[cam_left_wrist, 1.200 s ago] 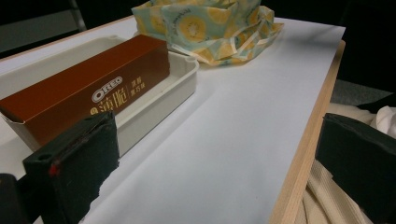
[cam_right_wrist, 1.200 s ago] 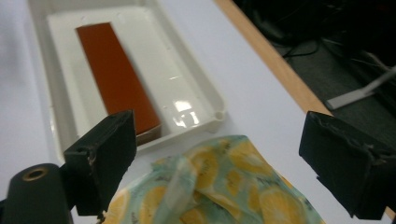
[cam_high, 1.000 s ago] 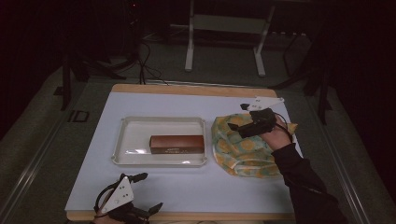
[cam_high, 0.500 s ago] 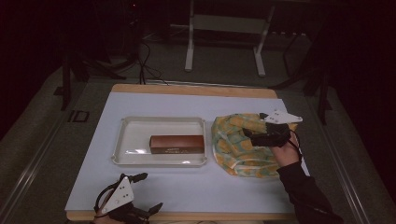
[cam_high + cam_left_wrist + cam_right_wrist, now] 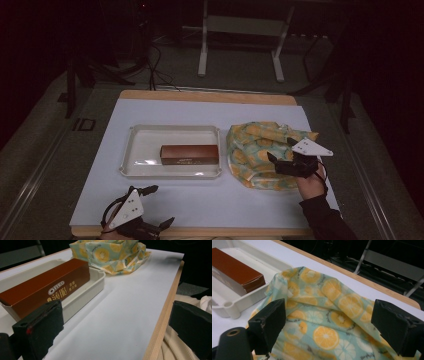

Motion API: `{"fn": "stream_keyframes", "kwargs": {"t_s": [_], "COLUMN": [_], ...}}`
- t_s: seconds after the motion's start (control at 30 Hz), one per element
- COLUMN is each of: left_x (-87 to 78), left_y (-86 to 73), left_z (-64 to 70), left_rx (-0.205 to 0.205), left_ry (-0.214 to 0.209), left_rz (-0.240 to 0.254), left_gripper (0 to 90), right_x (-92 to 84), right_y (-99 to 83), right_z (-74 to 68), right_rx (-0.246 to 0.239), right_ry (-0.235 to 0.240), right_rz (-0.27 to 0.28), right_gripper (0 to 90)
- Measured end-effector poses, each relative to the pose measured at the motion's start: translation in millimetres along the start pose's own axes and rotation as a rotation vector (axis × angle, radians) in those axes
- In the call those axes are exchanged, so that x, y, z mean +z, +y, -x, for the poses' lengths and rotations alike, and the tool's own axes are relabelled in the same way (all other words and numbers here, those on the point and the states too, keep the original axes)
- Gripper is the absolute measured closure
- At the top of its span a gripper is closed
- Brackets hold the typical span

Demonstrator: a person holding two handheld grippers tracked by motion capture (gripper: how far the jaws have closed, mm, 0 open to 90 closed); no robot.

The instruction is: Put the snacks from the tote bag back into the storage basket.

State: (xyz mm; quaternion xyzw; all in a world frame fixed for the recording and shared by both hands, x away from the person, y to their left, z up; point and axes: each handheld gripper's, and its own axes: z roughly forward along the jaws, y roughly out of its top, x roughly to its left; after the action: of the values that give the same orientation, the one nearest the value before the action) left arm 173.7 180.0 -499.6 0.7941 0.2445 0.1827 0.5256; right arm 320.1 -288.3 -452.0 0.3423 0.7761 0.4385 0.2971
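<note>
High view: a crumpled cloth printed with orange slices on pale green (image 5: 265,152) lies near the right edge of the white-topped desk with a wooden rim (image 5: 210,200). The right hand-held gripper (image 5: 281,150) hangs over the cloth's near right part, its grey three-cornered plate on top, jaws spread wide with nothing between them. Just beside the cloth, toward the middle of the desk, stands a shallow white plastic tray (image 5: 135,150) with a long brown cardboard box (image 5: 189,154) lying in its right half. The left hand-held gripper (image 5: 156,206) sits at the desk's near edge, close to the left corner, well apart from the tray, jaws wide and holding nothing.

Left gripper view: the two black jaws stand far apart, one over the white desk top (image 5: 120,315), the other past the wooden near edge. The brown box (image 5: 47,291), printed OREO, lies in the tray (image 5: 85,291); the cloth (image 5: 112,253) is heaped beyond the tray's corner.

Right gripper view: the black jaws are wide, flanking the cloth's folds (image 5: 324,320) without closing on them. The tray (image 5: 239,302) and an end of the box (image 5: 237,272) show at upper left, beside the cloth.
</note>
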Motion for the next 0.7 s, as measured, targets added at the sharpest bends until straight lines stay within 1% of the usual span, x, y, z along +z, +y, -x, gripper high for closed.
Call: {"fn": "stream_keyframes", "kwargs": {"t_s": [0.07, 0.17, 0.27, 0.33, 0.4, 0.57, 0.6, 0.63, 0.7], "left_x": [0.1, 0.2, 0.1, 0.1, 0.2, 0.1, 0.1, 0.2, 0.2], "left_y": [0.1, 0.1, 0.1, 0.1, 0.2, 0.1, 0.1, 0.1, 0.2], "left_z": [0.4, 0.8, 0.6, 0.6, 0.9, 0.8, 0.8, 0.9, 1.0], "left_rx": [0.002, 0.006, 0.004, 0.006, 0.008, 0.008, 0.007, 0.008, 0.008], "left_ry": [-0.002, -0.005, -0.003, -0.003, -0.005, -0.003, -0.004, -0.004, -0.006], "left_rz": [-0.001, -0.004, -0.003, -0.004, -0.005, -0.005, -0.004, -0.005, -0.005], "left_gripper": [0.0, 0.0, 0.0, 0.0, 0.0, 0.0, 0.0, 0.0, 0.0], "right_x": [-1.5, -7.1, -14.0, -16.8, -19.2, -20.4, -20.8, -22.4, -24.6], "right_y": [-5.5, -12.7, -19.1, -22.7, -27.0, -33.9, -35.3, -37.3, -39.3], "right_z": [0.5, 0.2, 1.9, 3.5, 3.6, 2.2, 1.9, 1.5, 2.3], "right_rx": [0.011, 0.028, 0.060, 0.081, 0.096, 0.083, 0.074, 0.058, 0.056], "right_ry": [-0.009, -0.041, -0.063, -0.073, -0.081, -0.097, -0.108, -0.132, -0.146], "right_rz": [-0.011, 0.011, 0.034, 0.023, 0.026, 0.005, 0.005, 0.014, 0.030], "right_gripper": [12.7, 12.6, 12.7, 12.7, 12.8, 12.7, 12.7, 12.7, 12.7]}}
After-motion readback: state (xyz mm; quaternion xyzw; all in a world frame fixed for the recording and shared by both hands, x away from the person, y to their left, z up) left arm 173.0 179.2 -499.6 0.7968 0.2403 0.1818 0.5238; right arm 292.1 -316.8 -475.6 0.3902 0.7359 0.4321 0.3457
